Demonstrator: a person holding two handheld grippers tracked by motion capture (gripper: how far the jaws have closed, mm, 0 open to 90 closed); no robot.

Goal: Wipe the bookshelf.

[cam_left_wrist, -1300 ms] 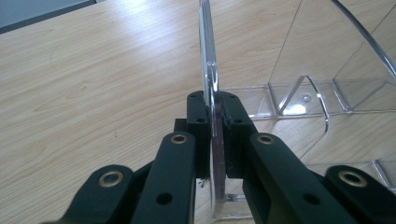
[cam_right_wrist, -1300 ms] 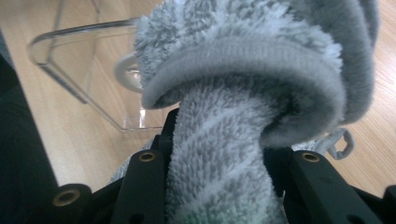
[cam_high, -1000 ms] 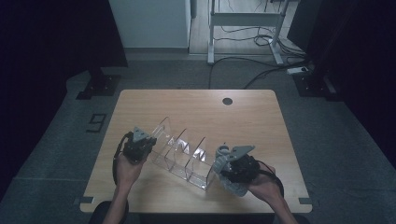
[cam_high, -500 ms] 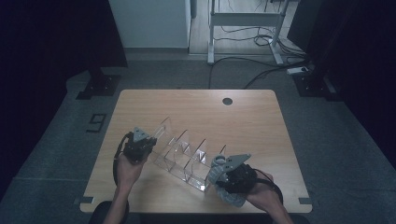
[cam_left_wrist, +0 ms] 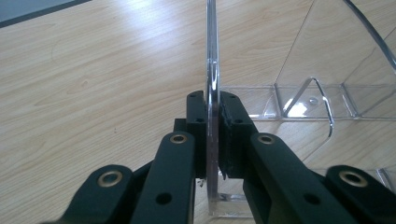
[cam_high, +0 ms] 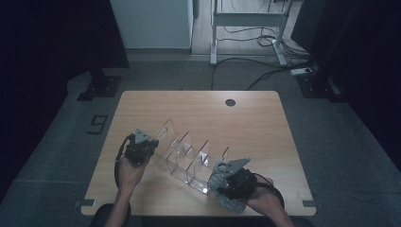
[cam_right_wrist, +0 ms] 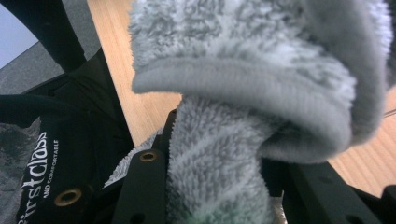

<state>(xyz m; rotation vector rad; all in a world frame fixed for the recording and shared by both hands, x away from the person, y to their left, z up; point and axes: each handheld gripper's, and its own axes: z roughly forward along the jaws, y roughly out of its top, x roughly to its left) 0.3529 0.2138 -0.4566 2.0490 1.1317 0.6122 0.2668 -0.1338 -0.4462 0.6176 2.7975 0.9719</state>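
High view: clear acrylic organizer (cam_high: 189,158) lying diagonally mid-desk (cam_high: 255,123), left hand-held gripper (cam_high: 141,146) at its upper-left end, right hand-held gripper (cam_high: 227,182) at lower-right end.

Left gripper view: pinching organizer's thin side wall (edge-on, upright) btwn pads.

Right gripper view: clamped on grey fluffy cloth (cam_right_wrist: 243,93), bunched over jaws.

One clear plastic organizer (cam_high: 187,158) is seen on one wooden desk (cam_high: 246,123), and four upright dividers can be counted along it. One grey fleecy cloth (cam_right_wrist: 243,93) is counted. Two grippers are counted, a left gripper (cam_high: 141,146) and a right gripper (cam_high: 229,176), each carried in one hand. One round dark hole (cam_high: 230,102) is seen in the desk.
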